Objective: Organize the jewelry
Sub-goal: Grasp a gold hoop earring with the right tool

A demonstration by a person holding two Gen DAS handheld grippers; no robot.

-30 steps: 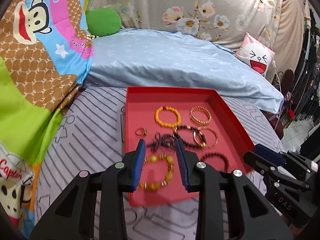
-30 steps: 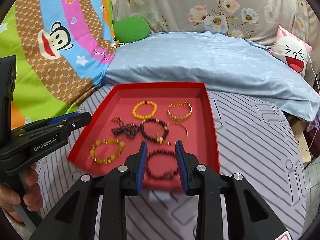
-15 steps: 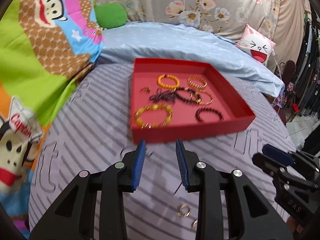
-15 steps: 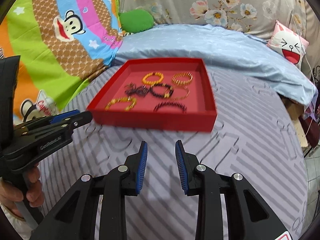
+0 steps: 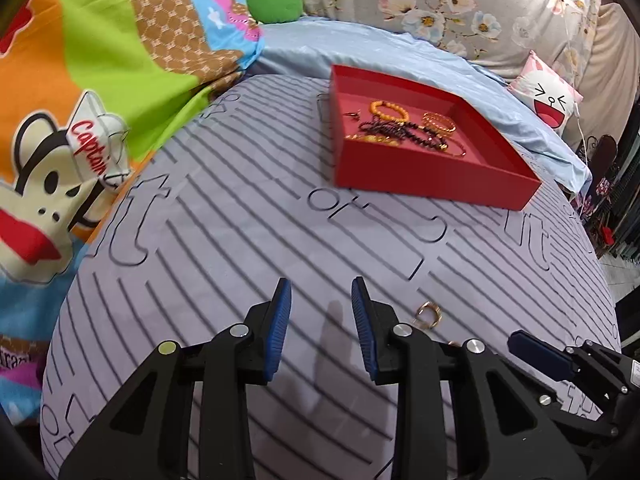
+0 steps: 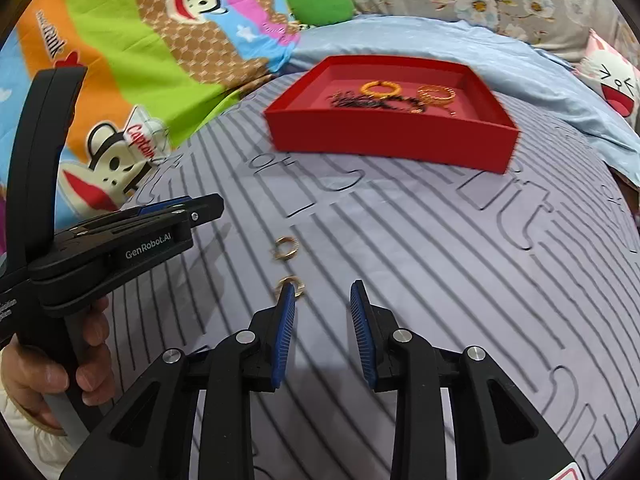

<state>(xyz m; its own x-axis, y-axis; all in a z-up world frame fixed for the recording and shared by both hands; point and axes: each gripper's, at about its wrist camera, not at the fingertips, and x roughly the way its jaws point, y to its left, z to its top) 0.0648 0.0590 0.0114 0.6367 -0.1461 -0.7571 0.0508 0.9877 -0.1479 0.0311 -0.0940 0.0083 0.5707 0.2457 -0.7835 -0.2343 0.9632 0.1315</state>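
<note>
Both tongs hang parted and empty over the bed, with bare striped sheet showing between the blue pads of each. Left tongs [image 5: 321,304] and right tongs [image 6: 322,304] are both well short of the red tray [image 6: 390,142], which sits farther up the bed.

Inside the tray lie the pieces already gathered: an orange bead bracelet [image 6: 380,88], a gold bangle [image 6: 436,93] and a tangle of dark beaded strands [image 6: 360,101]. Two small gold rings are still loose on the sheet, well apart from the tray. Far ring [image 6: 286,247] lies on the tray side of the near ring [image 6: 291,285], which rests just at the tip of the right tongs' left finger, partly hidden by it. In the left wrist view, one ring [image 5: 428,314] shows just beside the left tongs' right finger.

Judging from this layout, the step in hand is fetching the stray rings, and most of the jewelry is already collected. The next move calls for shifting one pair of tongs sideways so a ring sits between the pads, then lowering to the sheet and closing gently. The rings are small and flat on soft fabric, so the pads may pinch cloth or push a ring away.
</note>
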